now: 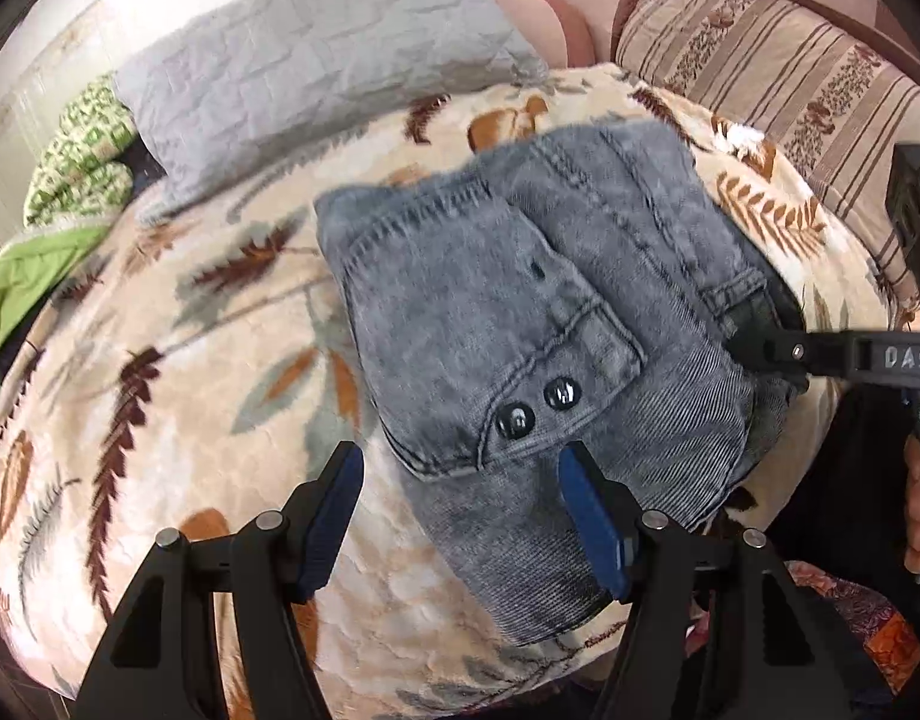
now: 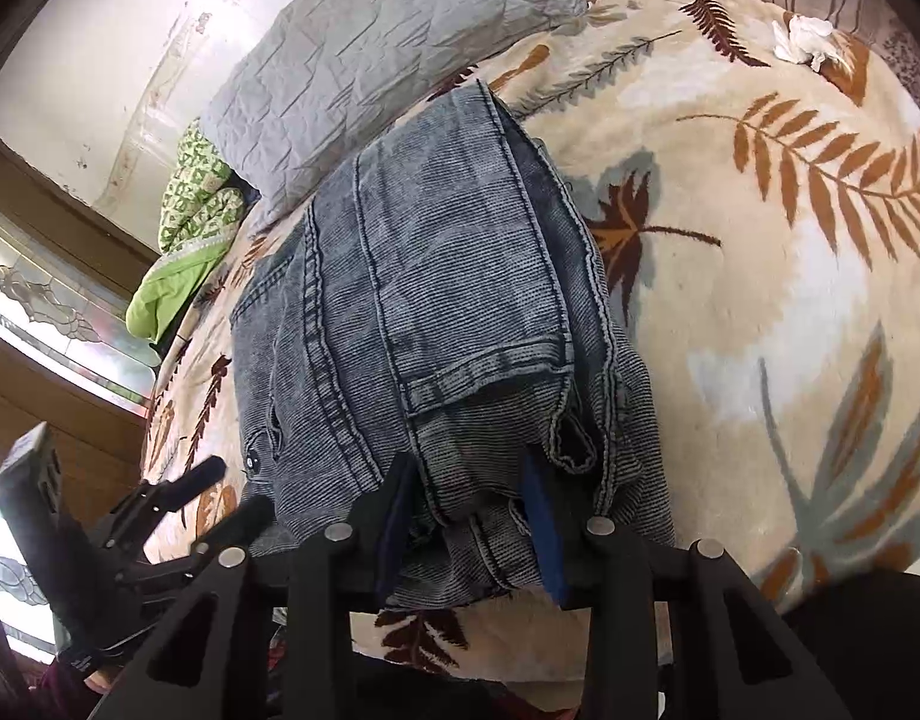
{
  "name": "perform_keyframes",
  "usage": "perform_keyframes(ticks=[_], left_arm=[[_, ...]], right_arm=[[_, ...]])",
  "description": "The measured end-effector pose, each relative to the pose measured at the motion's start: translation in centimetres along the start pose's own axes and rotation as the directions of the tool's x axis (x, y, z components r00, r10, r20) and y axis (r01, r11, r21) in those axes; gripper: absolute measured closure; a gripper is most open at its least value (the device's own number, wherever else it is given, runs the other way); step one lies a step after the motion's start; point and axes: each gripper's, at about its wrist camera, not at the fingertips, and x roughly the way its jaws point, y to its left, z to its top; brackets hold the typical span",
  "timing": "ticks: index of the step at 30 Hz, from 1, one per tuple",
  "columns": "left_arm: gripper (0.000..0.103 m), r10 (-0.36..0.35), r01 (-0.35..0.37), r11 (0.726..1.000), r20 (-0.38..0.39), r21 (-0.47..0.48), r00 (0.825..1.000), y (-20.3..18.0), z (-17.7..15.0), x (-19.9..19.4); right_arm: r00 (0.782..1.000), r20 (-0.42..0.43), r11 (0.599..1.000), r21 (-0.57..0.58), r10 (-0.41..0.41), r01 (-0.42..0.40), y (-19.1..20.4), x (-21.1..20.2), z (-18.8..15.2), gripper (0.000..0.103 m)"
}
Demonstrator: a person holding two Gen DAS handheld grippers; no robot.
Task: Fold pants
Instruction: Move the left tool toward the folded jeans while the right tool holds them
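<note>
Blue-padded fingers (image 1: 592,516) of your left gripper (image 1: 460,510) stand wide apart just above the near corner of the folded pants (image 1: 520,312), with nothing between them; one pad hangs over the bare blanket (image 1: 159,390) and the other over the denim beside the two dark buttons (image 1: 538,408). Your right gripper (image 2: 469,516) sits at the near edge of the same bundle, and its fingers are partly closed with a thick fold of denim bunched between the blue pads; in the left wrist view its black tip (image 1: 766,348) rests against the right side of the pants. I cannot tell for certain how firmly that fold is pinched, though the fabric fills the gap between the pads. Grey washed denim lies folded into a compact stack on the leaf-patterned blanket that covers the bed, with a hemmed leg end (image 2: 490,372) laid across the top in the right wrist view. Beyond the pants, a grey quilted pillow (image 1: 315,60) leans at the head of the bed, and a green patterned cloth (image 1: 75,162) is bunched beside it. Farther right, a striped floral cushion (image 1: 778,60) runs along the bed's edge, and a small crumpled white tissue (image 2: 802,39) lies on the blanket well apart from the pants.
</note>
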Motion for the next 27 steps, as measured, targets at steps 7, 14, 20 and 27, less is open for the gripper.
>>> perform_keyframes(ticks=[7, 14, 20, 27], left_arm=[[0.034, 0.028, -0.028, 1.000, 0.095, -0.005, 0.995, 0.4, 1.6, -2.5], [0.034, 0.022, -0.023, 1.000, 0.158, 0.005, 0.987, 0.0, 3.1, -5.0], [0.034, 0.021, -0.023, 1.000, 0.178, 0.009, 0.984, -0.3, 3.4, -6.1], [0.034, 0.029, -0.030, 1.000, 0.179, 0.001, 0.983, 0.0, 3.5, -6.2]], right_arm=[[1.000, 0.010, 1.000, -0.008, 0.019, -0.019, -0.3, -0.2, -0.1, 0.063], [1.000, 0.010, 1.000, -0.007, 0.026, -0.026, -0.4, -0.2, -0.1, 0.063], [1.000, 0.010, 1.000, -0.007, 0.026, -0.026, -0.5, -0.2, -0.2, 0.063], [1.000, 0.010, 1.000, -0.008, 0.025, -0.024, -0.4, -0.3, -0.1, 0.063]])
